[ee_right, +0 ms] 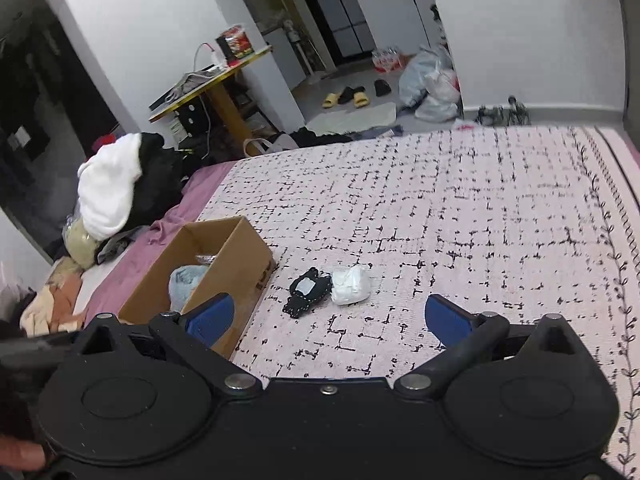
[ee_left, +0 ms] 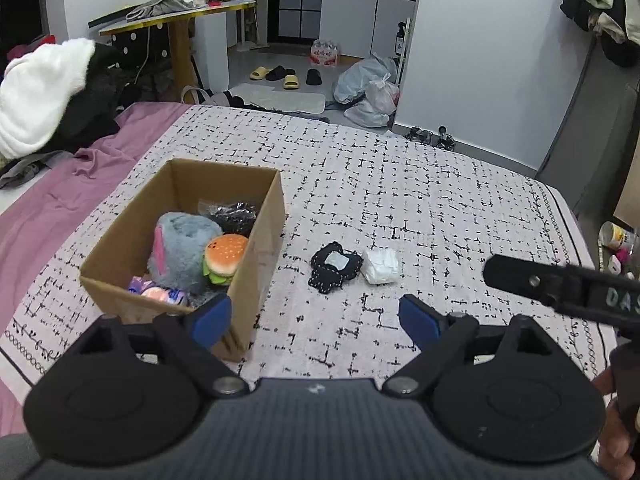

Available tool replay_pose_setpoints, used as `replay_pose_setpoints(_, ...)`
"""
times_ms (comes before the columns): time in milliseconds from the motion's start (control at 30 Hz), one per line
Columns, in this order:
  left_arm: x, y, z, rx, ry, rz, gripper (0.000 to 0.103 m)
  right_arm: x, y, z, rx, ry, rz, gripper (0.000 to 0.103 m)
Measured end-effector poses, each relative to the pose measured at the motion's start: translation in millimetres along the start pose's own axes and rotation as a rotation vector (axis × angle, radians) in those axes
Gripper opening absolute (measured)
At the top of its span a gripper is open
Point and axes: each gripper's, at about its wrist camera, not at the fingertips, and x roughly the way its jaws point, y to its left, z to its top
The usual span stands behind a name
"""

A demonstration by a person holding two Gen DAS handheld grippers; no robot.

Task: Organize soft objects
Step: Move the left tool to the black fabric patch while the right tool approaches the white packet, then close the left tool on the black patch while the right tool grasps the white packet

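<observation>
A cardboard box (ee_left: 256, 264) sits open on the patterned bedspread (ee_left: 440, 184), toward the left side of the bed. Inside it, a grey plush toy (ee_left: 180, 248) with a pink patch fills the middle, a hamburger plush (ee_left: 224, 258) leans against the right wall, a black item in a clear bag (ee_left: 234, 216) lies at the far end, and a small pink and purple toy (ee_left: 160, 294) rests against the near wall.

Out on the bedspread, just right of the box, two soft things lie touching each other: a black pouch (ee_left: 334, 268) with a pale patch on top, and to its right a white bundle (ee_left: 380, 266).

The left gripper (ee_left: 316, 318) hangs over the near part of the bed, angled downward, its blue pads (ee_left: 212, 318) spread wide with nothing between them; the left pad shows in front of the box's near right corner. The right gripper (ee_right: 336, 322) is also tilted down toward the bedspread, its jaws gaping and empty, with the black pouch and white bundle lying beyond its pads. Part of the right tool crosses the right edge of the left wrist view, a person's hand (ee_left: 612, 436) below it.
</observation>
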Motion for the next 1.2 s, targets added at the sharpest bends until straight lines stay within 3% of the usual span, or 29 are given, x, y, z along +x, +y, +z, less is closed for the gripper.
replay_pose_setpoints(167,21,-8,4,-0.004,0.019,0.0,0.076,24,-6,10,0.014,0.037,0.022,0.092)
replay_pose_setpoints(400,54,-17,9,0.0,0.041,-0.013,0.069,55,-30,6,0.058,0.044,0.056,0.08)
replay_pose_setpoints(533,75,-19,16,-0.013,0.059,-0.026,0.059,73,-47,2,0.114,0.082,0.066,0.072)
replay_pose_setpoints(700,101,-20,22,-0.032,0.073,-0.03,0.058,89,-69,8,0.236,0.083,0.12,0.072)
replay_pose_setpoints(1033,152,-17,23,-0.053,0.125,0.026,0.058,127,-78,-1,0.304,0.157,0.147,0.07)
replay_pose_setpoints(1200,170,-17,22,-0.046,0.131,0.008,0.058,134,-78,-3,0.343,0.173,0.182,0.067)
